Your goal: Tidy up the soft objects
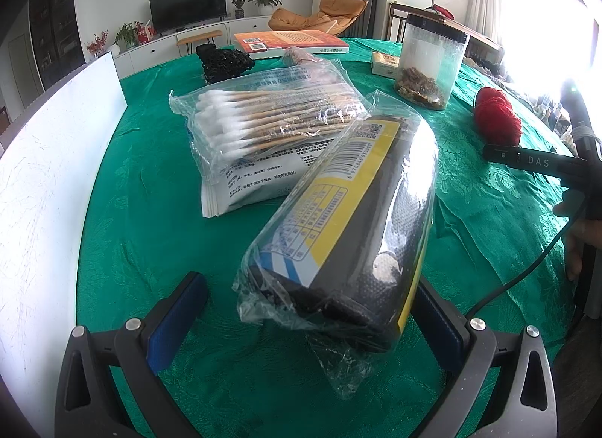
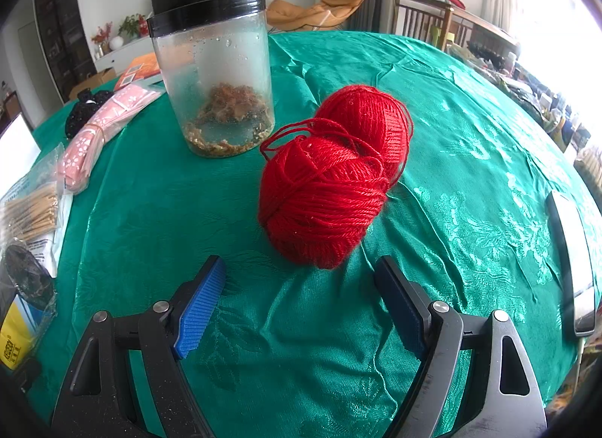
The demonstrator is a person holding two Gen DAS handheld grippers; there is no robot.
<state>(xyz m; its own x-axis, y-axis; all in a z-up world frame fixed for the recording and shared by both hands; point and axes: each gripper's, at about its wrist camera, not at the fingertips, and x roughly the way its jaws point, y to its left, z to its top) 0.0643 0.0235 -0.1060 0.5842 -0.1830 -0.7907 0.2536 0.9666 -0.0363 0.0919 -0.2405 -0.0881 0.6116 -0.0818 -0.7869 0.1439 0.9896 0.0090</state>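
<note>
A dark pack with a yellow label (image 1: 350, 219), wrapped in clear plastic, lies slanted on the green tablecloth (image 1: 150, 212). Its far end leans on a bag of cotton swabs (image 1: 263, 118). My left gripper (image 1: 308, 282) is open, and the pack's near end sits between its blue pads, close to the right one. Two balls of red yarn (image 2: 331, 182) rest together on the cloth, with a loose strand looped on top. My right gripper (image 2: 301, 268) is open just short of the nearer ball, with nothing between its fingers. The yarn (image 1: 496, 114) also shows at the right of the left wrist view.
A clear jar with a black lid (image 2: 218, 88) holding dried bits stands behind the yarn. A pink floral pack (image 2: 94, 137) and a black fuzzy item (image 2: 81, 107) lie to its left. An orange book (image 1: 289, 41) lies far back, a white board (image 1: 49, 174) stands left, and a silvery flat object (image 2: 572, 261) lies right.
</note>
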